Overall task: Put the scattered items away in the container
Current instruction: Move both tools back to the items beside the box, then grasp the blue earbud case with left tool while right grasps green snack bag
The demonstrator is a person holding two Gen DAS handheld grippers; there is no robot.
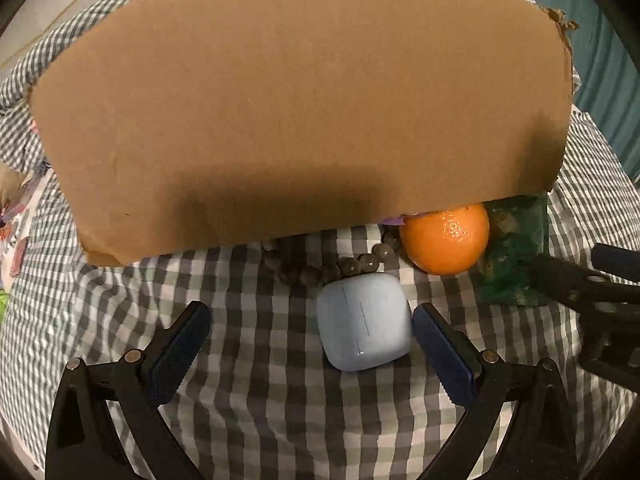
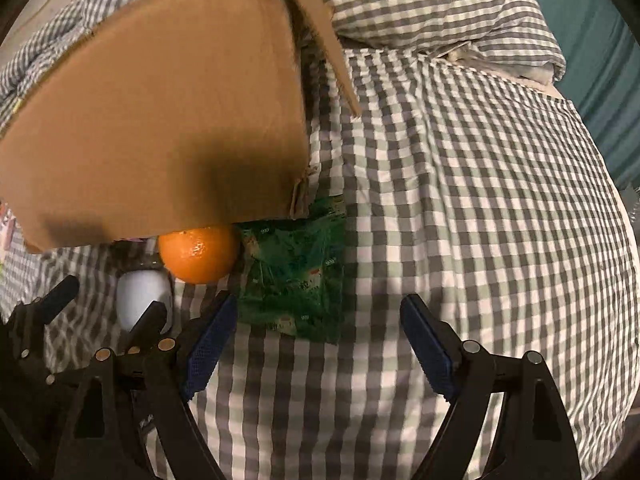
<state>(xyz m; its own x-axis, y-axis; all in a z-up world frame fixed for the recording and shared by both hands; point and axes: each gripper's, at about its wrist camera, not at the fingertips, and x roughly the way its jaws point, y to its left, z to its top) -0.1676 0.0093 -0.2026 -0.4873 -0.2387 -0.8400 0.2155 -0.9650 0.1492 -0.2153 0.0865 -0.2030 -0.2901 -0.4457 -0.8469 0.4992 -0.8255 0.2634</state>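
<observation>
We see the checked bedcover [image 2: 460, 184] spread wide across the bed, and on it the cardboard box [image 1: 288, 112], its brown wall filling the view ahead. Tucked against the box's near right corner lies the green packet [image 2: 298, 280], flat on the cover. Just to its left sits the orange [image 1: 444, 238], touching the packet and partly under the box's edge. Beside the orange, the pale blue earbud case [image 1: 364, 322] lies on the cloth, and we have it between the jaws of our left gripper [image 1: 310, 344], which stand released, pads clear of it. Our right gripper [image 2: 318, 344] hangs just before the packet, jaws spread wide, nothing in them. Behind the case curls a string of dark beads [image 1: 344, 266].
</observation>
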